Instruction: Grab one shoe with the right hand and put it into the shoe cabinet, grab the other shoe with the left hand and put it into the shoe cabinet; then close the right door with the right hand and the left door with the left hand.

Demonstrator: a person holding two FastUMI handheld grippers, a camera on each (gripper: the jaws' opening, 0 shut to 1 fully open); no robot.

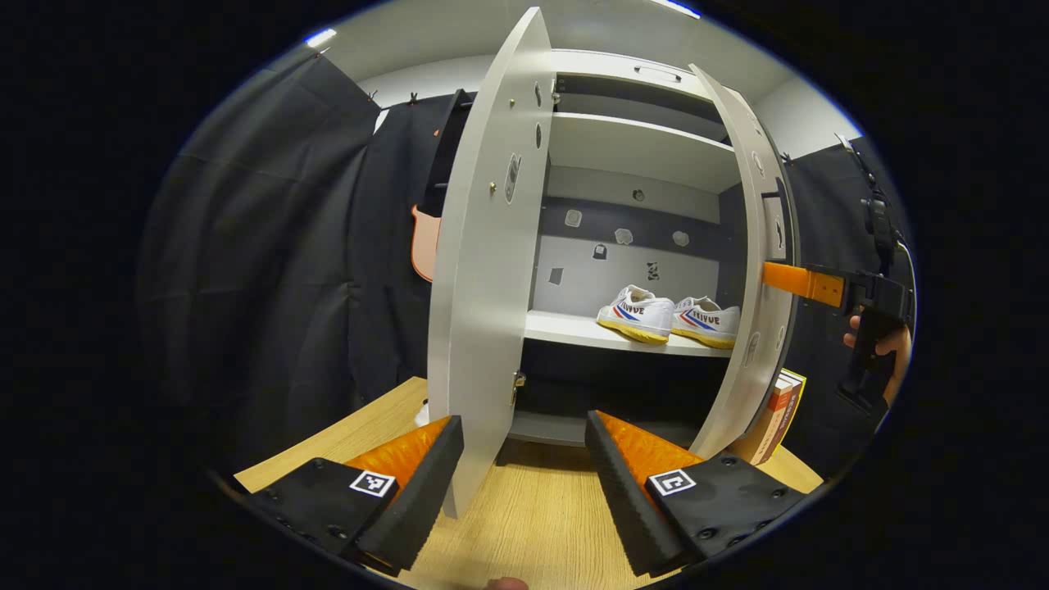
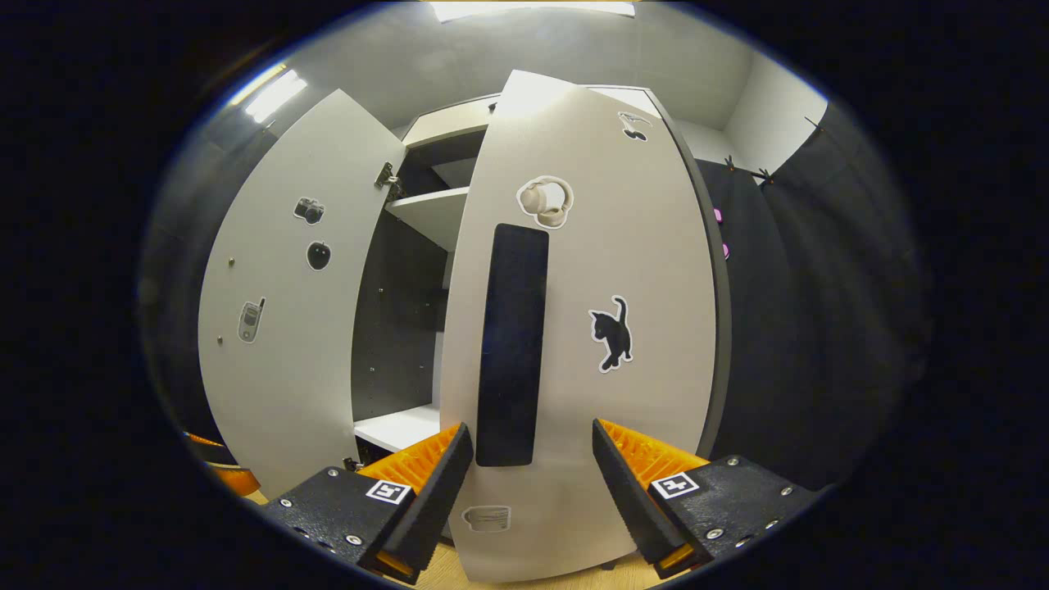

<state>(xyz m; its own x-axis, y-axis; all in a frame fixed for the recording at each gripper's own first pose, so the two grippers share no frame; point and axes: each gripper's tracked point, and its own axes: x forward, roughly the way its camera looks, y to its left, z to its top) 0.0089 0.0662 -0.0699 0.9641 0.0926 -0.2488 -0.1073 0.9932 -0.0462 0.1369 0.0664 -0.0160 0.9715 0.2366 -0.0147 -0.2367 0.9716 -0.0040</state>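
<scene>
White shoes [image 1: 668,316], a pair, side by side on the cabinet's [image 1: 631,147] middle shelf, toward its right edge. Both doors ajar. Step in hand, by judgement: swing right door [image 2: 574,328] shut, pushing flat near its free edge. Right gripper [image 2: 529,483]: fingers spread, grasping nothing, before the dark handle [image 2: 512,344]. Left gripper [image 1: 520,483]: spread, empty, straddling left door's [image 1: 483,270] edge. Books [image 1: 778,414] stand at the desk's right edge by the door.

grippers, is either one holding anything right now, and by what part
Nothing is held. The left gripper is open in front of the left door edge; the right gripper is open at the right door, fingers either side of its dark handle strip.
</scene>
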